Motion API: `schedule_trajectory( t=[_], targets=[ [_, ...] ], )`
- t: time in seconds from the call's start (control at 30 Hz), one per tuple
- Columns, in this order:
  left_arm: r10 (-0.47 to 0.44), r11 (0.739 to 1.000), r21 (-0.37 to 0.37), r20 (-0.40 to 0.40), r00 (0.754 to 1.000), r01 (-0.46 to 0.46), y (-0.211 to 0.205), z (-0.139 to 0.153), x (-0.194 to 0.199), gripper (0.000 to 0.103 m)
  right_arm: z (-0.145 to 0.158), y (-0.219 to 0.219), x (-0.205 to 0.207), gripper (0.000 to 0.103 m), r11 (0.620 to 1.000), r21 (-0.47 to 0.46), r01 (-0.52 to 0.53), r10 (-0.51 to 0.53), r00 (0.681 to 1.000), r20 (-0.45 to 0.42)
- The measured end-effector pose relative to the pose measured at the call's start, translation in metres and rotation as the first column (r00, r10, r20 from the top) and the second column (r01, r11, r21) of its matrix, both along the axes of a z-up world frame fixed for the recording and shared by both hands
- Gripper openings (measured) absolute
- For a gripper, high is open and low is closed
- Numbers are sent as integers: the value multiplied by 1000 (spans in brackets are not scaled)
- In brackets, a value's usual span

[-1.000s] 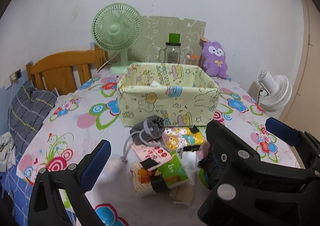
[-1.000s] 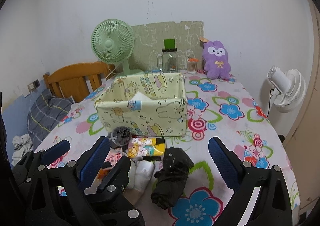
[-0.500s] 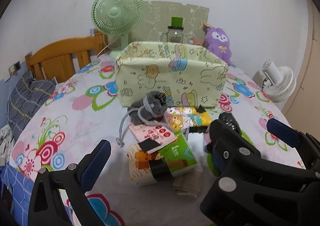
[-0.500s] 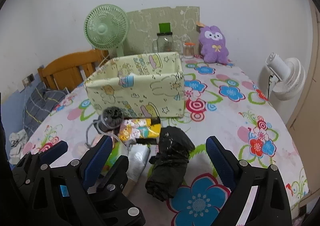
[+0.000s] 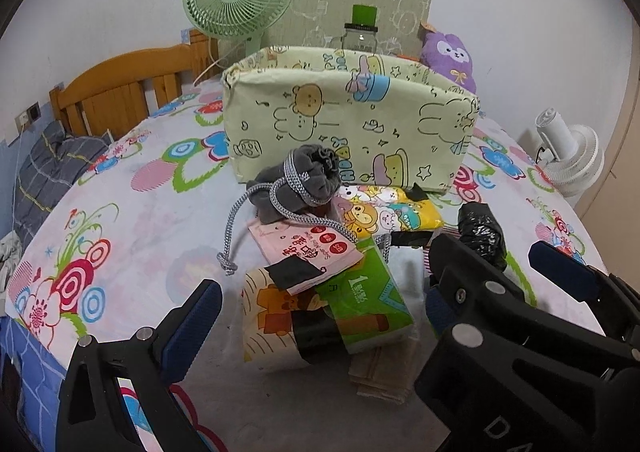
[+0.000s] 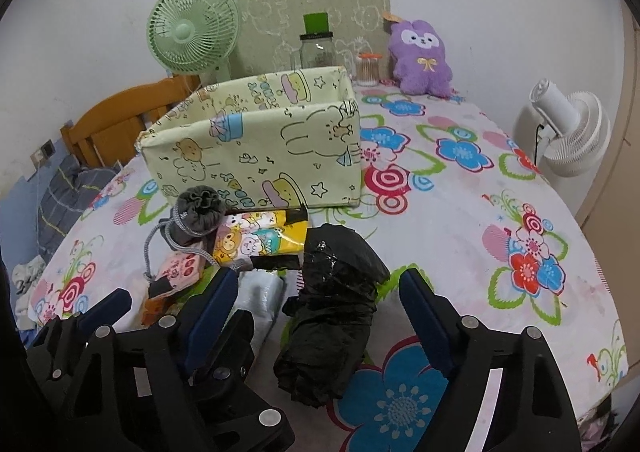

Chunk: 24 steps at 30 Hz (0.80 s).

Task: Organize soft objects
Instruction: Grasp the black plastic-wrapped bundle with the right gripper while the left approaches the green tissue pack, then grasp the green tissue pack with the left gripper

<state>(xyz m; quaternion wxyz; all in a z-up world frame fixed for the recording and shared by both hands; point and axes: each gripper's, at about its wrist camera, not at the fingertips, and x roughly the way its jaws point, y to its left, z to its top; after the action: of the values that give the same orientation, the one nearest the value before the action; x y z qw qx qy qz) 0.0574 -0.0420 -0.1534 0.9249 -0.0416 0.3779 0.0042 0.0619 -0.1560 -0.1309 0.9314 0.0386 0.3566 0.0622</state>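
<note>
A pile of soft things lies on the flowered table in front of a pale yellow cartoon fabric box point(image 5: 348, 124) point(image 6: 256, 148). It holds a grey drawstring pouch point(image 5: 304, 180) point(image 6: 198, 212), a yellow tissue pack point(image 5: 388, 212) point(image 6: 260, 240), a pink pack point(image 5: 308, 248), a green pack point(image 5: 364, 308) and a black plastic bundle point(image 6: 332, 312) point(image 5: 480, 232). My left gripper point(image 5: 316, 316) is open, low around the green and pink packs. My right gripper point(image 6: 316, 296) is open, its fingers on either side of the black bundle.
A green fan point(image 6: 192, 32), a glass jar point(image 6: 316, 48) and a purple plush point(image 6: 420, 60) stand along the back wall. A white fan point(image 6: 568, 136) is beyond the right table edge. A wooden headboard point(image 5: 120, 92) is at left.
Both grippers have dropped lower and moved forward toward the pile. The right fingers now straddle the black bundle. Nothing has been gripped.
</note>
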Motion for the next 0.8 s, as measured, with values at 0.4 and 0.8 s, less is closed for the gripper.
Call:
schedule_trajectory(
  t=[0.4,0.8],
  targets=[
    [-11,1000,-23,-42,999,10,-1,-10,9,89,-14,0,15,62,999,48,8,-5,998,-57],
    [-43,998,-46,-39,998,41,-3,-7,5,77,-13,-2,12,39,997,76,16,-12,998,-62]
  ],
)
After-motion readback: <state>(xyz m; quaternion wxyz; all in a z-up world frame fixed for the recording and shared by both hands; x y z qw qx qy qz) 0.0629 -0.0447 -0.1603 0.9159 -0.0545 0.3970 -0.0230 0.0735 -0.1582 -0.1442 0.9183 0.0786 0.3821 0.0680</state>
